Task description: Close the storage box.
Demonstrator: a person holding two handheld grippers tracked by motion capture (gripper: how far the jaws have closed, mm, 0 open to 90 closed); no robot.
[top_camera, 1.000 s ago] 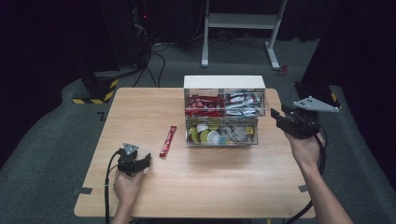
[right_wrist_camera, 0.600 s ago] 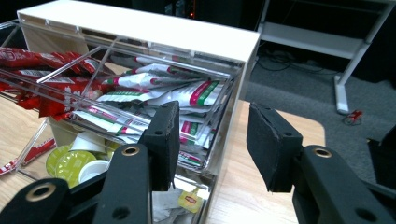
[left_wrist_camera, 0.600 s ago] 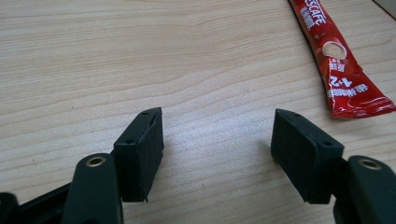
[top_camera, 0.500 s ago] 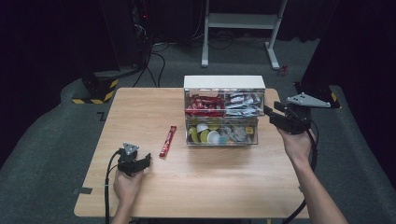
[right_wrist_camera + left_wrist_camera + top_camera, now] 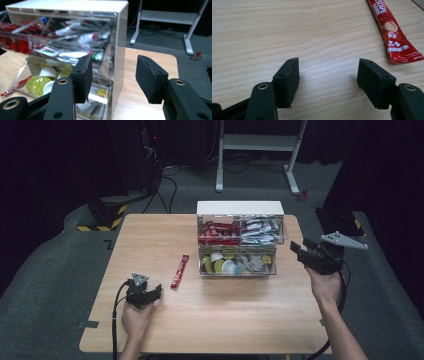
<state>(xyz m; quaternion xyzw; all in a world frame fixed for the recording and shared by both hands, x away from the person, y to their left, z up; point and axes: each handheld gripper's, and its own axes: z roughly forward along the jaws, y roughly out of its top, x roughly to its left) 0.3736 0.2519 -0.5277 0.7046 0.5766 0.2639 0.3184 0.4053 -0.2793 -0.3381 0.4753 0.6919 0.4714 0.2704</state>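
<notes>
One clear plastic drawer organiser with a white top (image 5: 240, 209) is sitting mid-table, drawers holding sachets and pods. One red coffee sachet (image 5: 179, 270) is lying flat left of it. Left gripper (image 5: 328, 75) is resting on bare wood near the sachet, jaws spread, empty. Right gripper (image 5: 112, 75) is hovering at the organiser's right corner, jaws apart, empty.

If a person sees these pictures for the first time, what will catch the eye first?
First the clear drawer box at the table's far middle, packed with red and silver sachets above and small cups below. Next, the lone red sachet lying on the wood to its left. The right gripper hovers open by the box's right side.
</notes>
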